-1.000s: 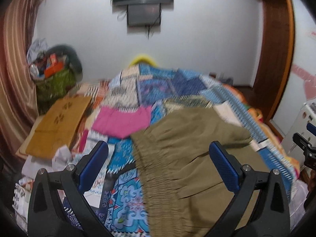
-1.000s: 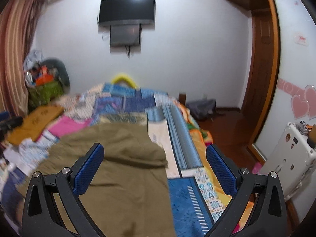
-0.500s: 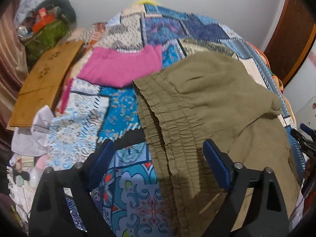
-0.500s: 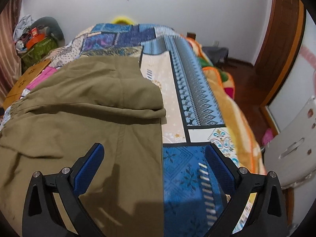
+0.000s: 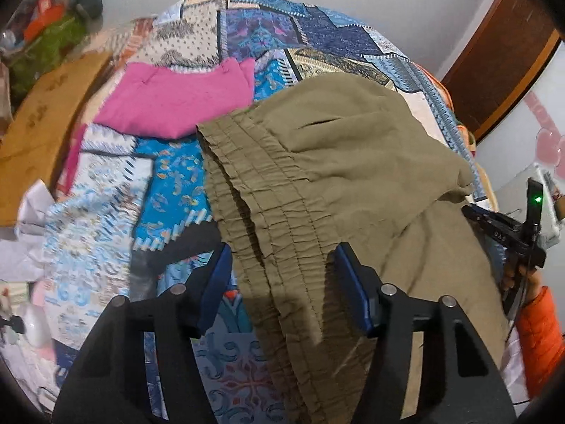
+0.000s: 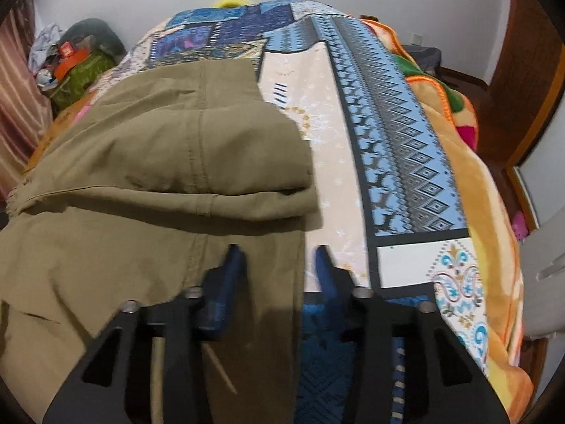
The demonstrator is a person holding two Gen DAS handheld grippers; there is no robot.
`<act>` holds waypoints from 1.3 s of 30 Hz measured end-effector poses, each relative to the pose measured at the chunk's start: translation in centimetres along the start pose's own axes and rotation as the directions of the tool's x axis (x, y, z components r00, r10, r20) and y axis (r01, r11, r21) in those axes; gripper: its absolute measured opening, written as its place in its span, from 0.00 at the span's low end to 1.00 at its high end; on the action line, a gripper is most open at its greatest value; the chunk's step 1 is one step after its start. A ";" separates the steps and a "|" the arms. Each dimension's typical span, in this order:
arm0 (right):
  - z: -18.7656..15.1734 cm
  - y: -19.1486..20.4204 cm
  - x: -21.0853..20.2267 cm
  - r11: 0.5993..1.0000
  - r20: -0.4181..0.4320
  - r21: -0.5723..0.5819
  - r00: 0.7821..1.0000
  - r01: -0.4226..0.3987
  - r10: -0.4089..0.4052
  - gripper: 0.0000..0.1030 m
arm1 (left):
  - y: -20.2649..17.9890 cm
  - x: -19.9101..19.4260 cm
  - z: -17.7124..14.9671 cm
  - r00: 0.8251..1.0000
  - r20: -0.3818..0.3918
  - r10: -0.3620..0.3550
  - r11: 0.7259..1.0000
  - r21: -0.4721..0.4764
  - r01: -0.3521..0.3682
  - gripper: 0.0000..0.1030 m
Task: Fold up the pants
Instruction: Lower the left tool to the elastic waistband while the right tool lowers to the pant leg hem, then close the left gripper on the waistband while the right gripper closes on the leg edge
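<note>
Olive pants (image 5: 346,162) lie on the bed over a patchwork bedspread (image 6: 395,148), toward the bed's near edge. Far part already doubled over: a folded layer with a rounded fold edge sits on top of the flat layer nearer the cameras.

Orientation: gathered elastic waistband (image 5: 261,212) faces the bed's left side, next to a pink garment (image 5: 176,102); the leg end runs toward the right side. Judged long axis: across the bed, left to right, roughly parallel to the near edge.

Left tongs (image 5: 282,282): jaws have just been closing, now partly spread, straddling the waistband. Pads not visibly pressing cloth, so not yet a pinch.

Right tongs (image 6: 279,275): jaws have just been closing, now narrow, over the pants' right-hand edge where cloth meets bedspread. Left pad is over cloth, right pad over bare bedspread. Whether cloth is actually clamped, cannot tell. This tool also shows at the right margin of the left wrist view, held by a hand in an orange sleeve (image 5: 540,332).

Handling, judged: light woven cloth, soft and limp, no stiffness; will sag and drape between two hold points. Not slippery, not fragile. Waistband is thick and ribbed, the surest place to bite. Take the opposite end at its edge, through all layers, or the lower one stays behind
</note>
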State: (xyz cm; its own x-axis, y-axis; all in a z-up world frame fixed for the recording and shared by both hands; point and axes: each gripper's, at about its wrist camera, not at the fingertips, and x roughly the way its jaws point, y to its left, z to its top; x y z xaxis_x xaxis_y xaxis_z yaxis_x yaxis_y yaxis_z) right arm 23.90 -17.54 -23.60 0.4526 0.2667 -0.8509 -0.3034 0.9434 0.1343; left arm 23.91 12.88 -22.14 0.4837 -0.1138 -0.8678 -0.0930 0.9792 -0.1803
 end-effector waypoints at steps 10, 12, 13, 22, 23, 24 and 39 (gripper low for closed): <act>0.0 0.4 0.0 0.999 -0.010 -0.007 0.999 0.045 -0.045 0.07 | -1.8 0.6 -0.5 1.000 -0.018 0.026 0.997 0.076 -0.024 0.59; -0.3 0.6 -0.2 0.998 -0.008 -0.012 0.998 0.059 -0.059 0.07 | -1.6 1.2 -0.3 1.000 -0.025 0.017 0.998 0.068 -0.016 0.58; -0.5 0.6 -0.3 0.998 -0.009 -0.013 0.998 0.063 -0.063 0.07 | -1.5 1.4 -0.3 1.000 -0.024 0.013 0.997 0.070 -0.011 0.56; -2.5 0.7 -1.7 0.998 -0.024 -0.012 0.998 0.055 -0.055 0.06 | -0.4 1.8 0.1 0.999 -0.014 0.039 0.997 0.063 -0.038 0.58; -2.6 0.7 -1.8 0.999 -0.020 -0.006 0.998 0.052 -0.053 0.07 | -0.4 1.7 0.1 0.999 -0.017 0.037 0.997 0.065 -0.036 0.58; -2.6 0.6 -1.9 0.999 -0.019 0.000 0.999 0.048 -0.048 0.08 | -0.5 1.6 0.2 0.999 -0.020 0.035 0.997 0.067 -0.034 0.58; 1.1 -1.4 -4.6 0.999 0.075 0.045 0.997 0.006 -0.010 0.33 | 0.1 1.0 4.7 0.998 0.017 0.062 0.997 0.050 -0.063 0.65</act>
State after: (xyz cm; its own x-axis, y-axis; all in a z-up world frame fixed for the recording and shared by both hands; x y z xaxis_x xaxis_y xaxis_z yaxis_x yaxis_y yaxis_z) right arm 23.19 -19.86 -19.29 0.5169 0.2716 -0.8118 -0.2622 0.9530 0.1519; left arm 28.45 13.60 -20.82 0.4915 -0.0501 -0.8694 -0.0799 0.9915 -0.1023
